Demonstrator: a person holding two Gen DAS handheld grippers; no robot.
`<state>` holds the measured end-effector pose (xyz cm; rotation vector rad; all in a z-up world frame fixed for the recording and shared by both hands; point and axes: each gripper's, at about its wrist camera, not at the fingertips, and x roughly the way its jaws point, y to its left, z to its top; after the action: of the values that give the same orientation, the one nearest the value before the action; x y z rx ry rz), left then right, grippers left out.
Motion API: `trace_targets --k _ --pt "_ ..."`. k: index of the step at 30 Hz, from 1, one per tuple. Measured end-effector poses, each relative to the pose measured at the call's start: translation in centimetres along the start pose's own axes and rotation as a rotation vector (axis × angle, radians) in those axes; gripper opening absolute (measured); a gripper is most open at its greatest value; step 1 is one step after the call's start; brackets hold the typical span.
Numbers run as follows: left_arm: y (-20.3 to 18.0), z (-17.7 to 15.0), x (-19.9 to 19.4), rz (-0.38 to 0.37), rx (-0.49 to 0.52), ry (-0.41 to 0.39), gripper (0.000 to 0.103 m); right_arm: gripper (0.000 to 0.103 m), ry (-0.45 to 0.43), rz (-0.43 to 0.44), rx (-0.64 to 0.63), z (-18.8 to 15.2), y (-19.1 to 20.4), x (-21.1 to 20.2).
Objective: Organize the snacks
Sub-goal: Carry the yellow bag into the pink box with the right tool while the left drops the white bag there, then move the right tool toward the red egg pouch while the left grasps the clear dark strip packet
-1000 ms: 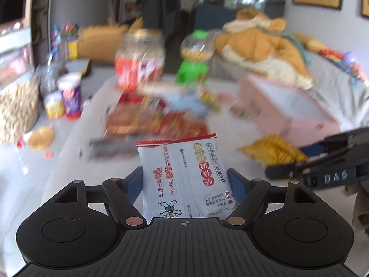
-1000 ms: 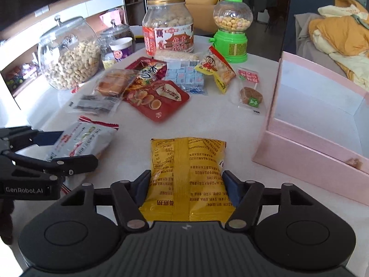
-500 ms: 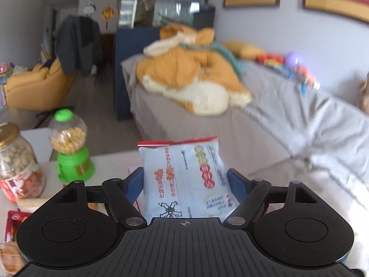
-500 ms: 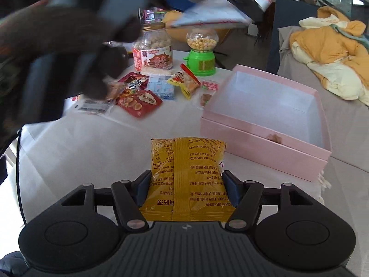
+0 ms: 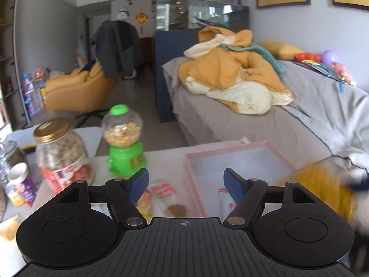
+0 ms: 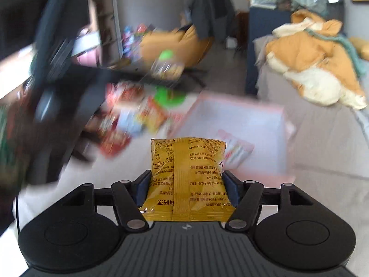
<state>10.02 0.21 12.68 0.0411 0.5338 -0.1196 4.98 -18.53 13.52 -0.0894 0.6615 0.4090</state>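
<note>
My left gripper (image 5: 185, 182) is open and empty, above the near left edge of the pink box (image 5: 272, 146). The white and blue snack packet (image 6: 237, 149) lies inside the pink box (image 6: 239, 97); its edge shows in the left wrist view (image 5: 224, 202). My right gripper (image 6: 185, 185) is shut on the yellow snack packet (image 6: 187, 180) and holds it in the air just in front of the box. The yellow packet shows blurred at the right in the left wrist view (image 5: 322, 191).
A peanut jar (image 5: 62, 152), a green candy dispenser (image 5: 123, 142), a small purple cup (image 5: 22, 183) and several loose snack packets (image 5: 163, 199) stand left of the box. A grey sofa (image 5: 253, 124) with an orange blanket lies behind the table.
My left gripper opened and let the white and blue packet go into the pink box. My right gripper carried the yellow packet toward the box.
</note>
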Motion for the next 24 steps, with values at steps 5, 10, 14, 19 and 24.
trace_targets --k 5,10,14,19,24 --pt "2.1 -1.5 -0.8 0.014 -0.01 0.027 0.078 0.066 -0.052 -0.136 0.042 7.0 -1.4 2.2" --pt "3.9 -3.4 -0.8 0.026 -0.034 0.058 0.078 0.071 0.028 -0.214 0.034 9.9 -1.9 6.9" --pt "6.2 -5.1 -0.6 0.033 -0.068 0.074 0.078 0.073 0.087 -0.196 0.04 8.9 -1.1 8.7" --pt "11.1 -6.7 -0.7 0.099 -0.167 0.064 0.078 0.073 0.111 -0.204 -0.006 7.4 1.6 10.5" --pt "16.2 -8.4 -1.3 0.211 -0.216 0.085 0.077 0.073 0.099 -0.125 -0.04 6.4 5.3 11.3"
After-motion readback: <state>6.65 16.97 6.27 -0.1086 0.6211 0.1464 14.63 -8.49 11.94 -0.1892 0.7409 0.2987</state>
